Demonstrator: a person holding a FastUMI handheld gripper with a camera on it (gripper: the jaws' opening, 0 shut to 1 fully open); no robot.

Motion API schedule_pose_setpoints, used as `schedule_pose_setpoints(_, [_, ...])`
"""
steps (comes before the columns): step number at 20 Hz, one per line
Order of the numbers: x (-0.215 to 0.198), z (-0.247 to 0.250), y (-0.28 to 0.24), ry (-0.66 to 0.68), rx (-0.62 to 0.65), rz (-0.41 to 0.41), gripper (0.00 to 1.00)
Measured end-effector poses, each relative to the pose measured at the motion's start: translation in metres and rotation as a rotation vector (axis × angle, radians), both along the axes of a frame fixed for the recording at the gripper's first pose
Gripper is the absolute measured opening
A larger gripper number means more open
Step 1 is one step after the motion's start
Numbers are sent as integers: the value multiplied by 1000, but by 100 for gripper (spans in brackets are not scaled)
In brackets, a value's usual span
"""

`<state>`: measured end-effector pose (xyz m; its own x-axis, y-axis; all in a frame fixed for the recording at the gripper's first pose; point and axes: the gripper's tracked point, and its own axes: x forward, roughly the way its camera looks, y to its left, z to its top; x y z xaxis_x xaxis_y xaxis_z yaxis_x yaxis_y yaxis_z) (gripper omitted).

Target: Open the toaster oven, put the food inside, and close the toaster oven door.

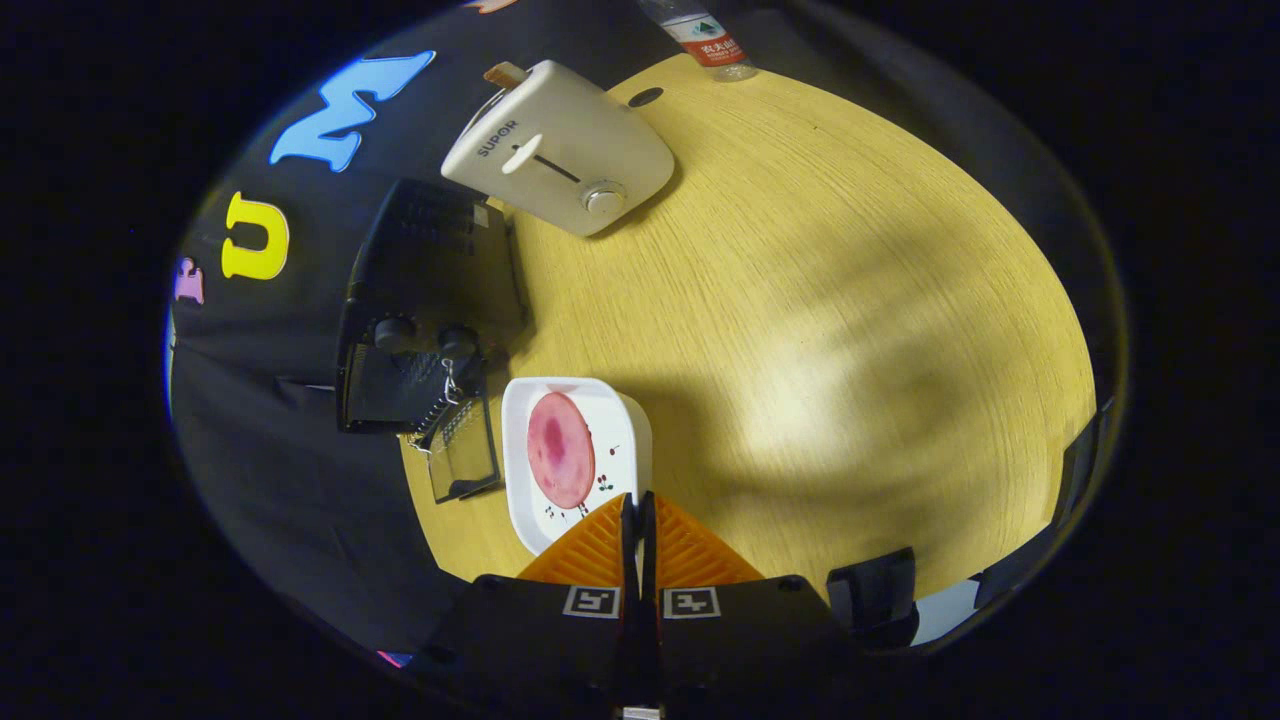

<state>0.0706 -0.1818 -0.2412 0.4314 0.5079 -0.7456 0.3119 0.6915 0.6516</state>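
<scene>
A black toaster oven (425, 290) stands at the table's edge, beyond and to the left of my fingers. Its glass door (465, 452) is swung open and rests beside the plate. A white square plate (622, 425) sits on the table just ahead of my fingers, right by the open door. A round pink slice of food (560, 450) lies on it. My gripper (637, 508) is shut, fingers pressed together with nothing seen between them. Its tips reach over the plate's near rim, close to the slice.
A white pop-up toaster (560, 150) with a slice in its slot stands beyond the oven. A plastic bottle (705, 35) stands at the far edge of the wooden table (850, 300). Bare tabletop spreads to the right of the plate.
</scene>
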Motion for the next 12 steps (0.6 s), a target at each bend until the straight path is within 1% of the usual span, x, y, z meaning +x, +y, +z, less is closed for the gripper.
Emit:
schedule_pose_setpoints(2, [-1, 15, 11, -24, 15, -36, 2])
schedule_pose_setpoints(7, [-20, 49, 58, -92, 47, -60, 2])
schedule_pose_setpoints(12, [-41, 69, 120, -109, 148, -129, 2])
